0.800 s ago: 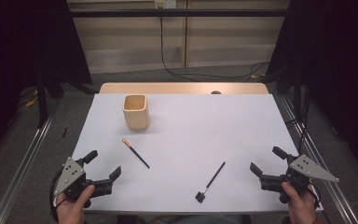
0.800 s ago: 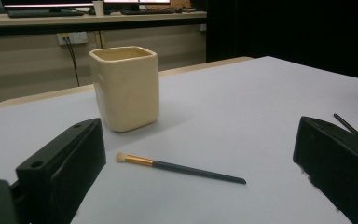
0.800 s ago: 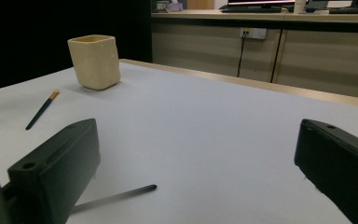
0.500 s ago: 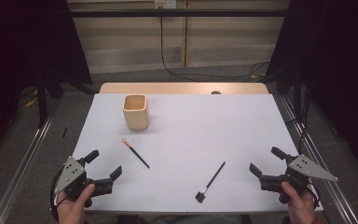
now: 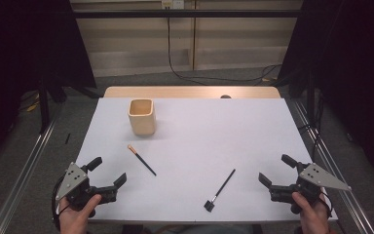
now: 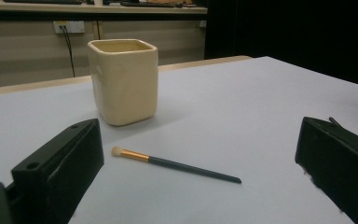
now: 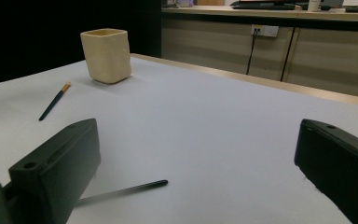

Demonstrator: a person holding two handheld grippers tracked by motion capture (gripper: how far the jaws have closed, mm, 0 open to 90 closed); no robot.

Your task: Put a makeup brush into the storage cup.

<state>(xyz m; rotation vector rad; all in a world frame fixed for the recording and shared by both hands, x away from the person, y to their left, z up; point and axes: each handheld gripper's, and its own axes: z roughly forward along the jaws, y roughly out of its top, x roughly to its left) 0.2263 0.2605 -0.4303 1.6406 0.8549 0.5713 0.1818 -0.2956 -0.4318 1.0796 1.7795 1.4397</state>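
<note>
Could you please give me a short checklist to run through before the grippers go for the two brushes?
1. Left gripper open and empty: ok, jaws wide apart with nothing between them.
2. Right gripper open and empty: ok, same.
3. Round-tip brush free to grasp: ok, it lies flat ahead of the left gripper, apart from the cup.
4. Flat brush free to grasp: ok, it lies alone on the table, head toward the person, closer to the right gripper.
5. Cup upright with its mouth open: ok.
6. Cup empty inside: cannot tell, the bottom is not visible.
</note>
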